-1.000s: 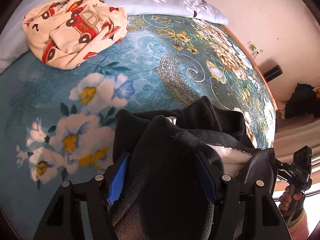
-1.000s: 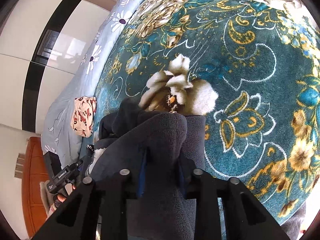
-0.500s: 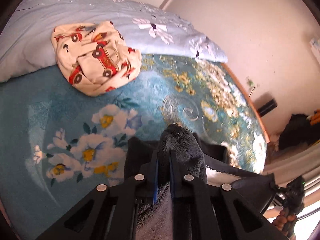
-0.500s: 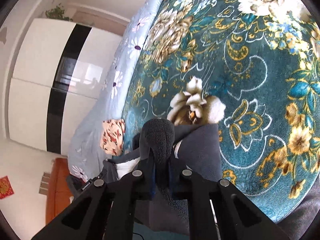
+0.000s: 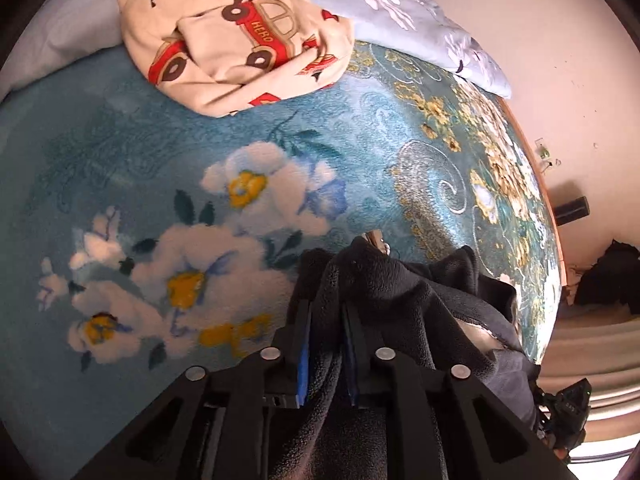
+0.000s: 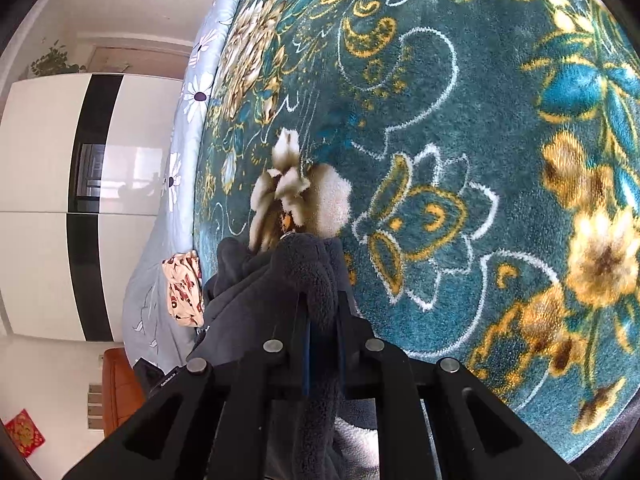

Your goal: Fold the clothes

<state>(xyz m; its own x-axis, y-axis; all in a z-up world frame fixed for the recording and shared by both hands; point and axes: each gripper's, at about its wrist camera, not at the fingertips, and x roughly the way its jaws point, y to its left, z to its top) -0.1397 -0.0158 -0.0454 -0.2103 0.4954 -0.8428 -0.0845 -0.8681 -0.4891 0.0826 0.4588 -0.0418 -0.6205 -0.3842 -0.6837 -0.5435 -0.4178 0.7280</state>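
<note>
left tongs (image 5: 325,316) clamped on fleece (image 5: 400,300) fold | right tongs (image 6: 322,312) clamped on same fleece (image 6: 280,280) | fleece bunched on bed blanket (image 5: 160,168) between both tongs | car-print garment (image 5: 236,32) near pillow, reads "HERO"

Both wrist views look closely along their tools, sharing the blanket (image 5: 140,184).
</note>
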